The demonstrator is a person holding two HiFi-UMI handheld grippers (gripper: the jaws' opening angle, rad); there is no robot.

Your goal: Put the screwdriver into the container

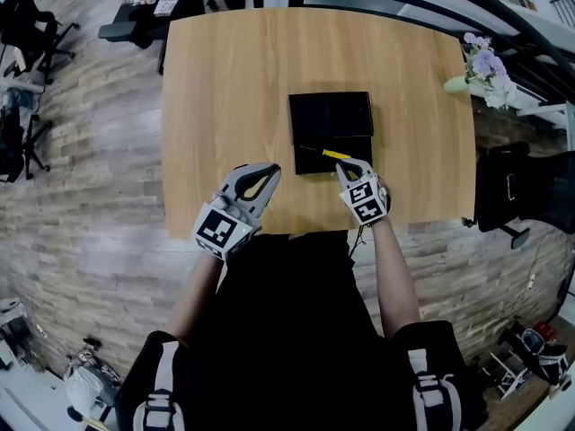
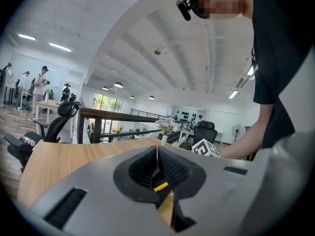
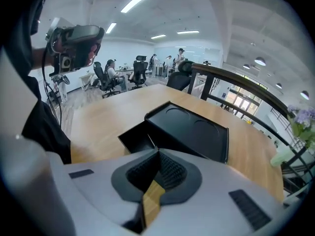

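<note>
Screwdriver at the container, both tongs closed.

The screwdriver [image 1: 326, 153] lies slanted across the open near half of the black container [image 1: 330, 115]. Its yellow handle is just beside the tip of the right gripper [image 1: 345, 164], whose jaws are pressed together with nothing showing between them (the left gripper [image 1: 272, 171], near the table [image 1: 216, 88] edge, is closed and empty too). I can't quite tell whether the screwdriver sits inside or bridges the rim. If it bridges, a brush from that gripper could roll it onto the table.
</note>
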